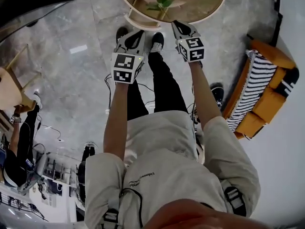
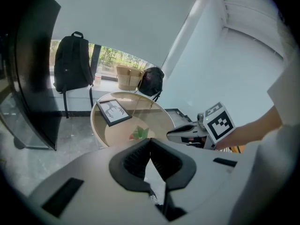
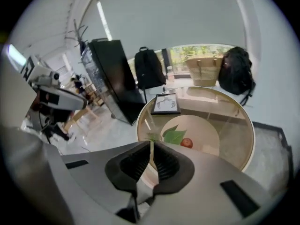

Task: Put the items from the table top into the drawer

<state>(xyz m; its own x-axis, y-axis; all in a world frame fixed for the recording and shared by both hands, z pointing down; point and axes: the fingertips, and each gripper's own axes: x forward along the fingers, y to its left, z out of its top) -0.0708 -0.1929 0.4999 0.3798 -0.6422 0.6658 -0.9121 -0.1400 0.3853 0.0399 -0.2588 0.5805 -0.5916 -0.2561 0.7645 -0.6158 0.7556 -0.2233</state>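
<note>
A round glass-topped table (image 1: 209,14) stands just ahead of my feet. On it lie green leaves (image 3: 174,136) with a small red fruit (image 3: 186,143) beside them, and a black picture frame (image 3: 165,103) farther back. My left gripper (image 1: 138,34) hangs above the floor short of the table's near rim, jaws shut with nothing between them. My right gripper (image 1: 180,25) is level with it at the rim, also shut and empty. I cannot make out a drawer clearly; a cream frame (image 1: 139,17) shows under the glass.
Behind the table are a black backpack (image 2: 72,62) on a stand, a woven basket (image 2: 129,77) and another black bag (image 2: 151,81). A tall dark panel (image 2: 33,78) stands to the left. An orange striped sofa (image 1: 259,94) is at right, and another person (image 1: 19,147) at left.
</note>
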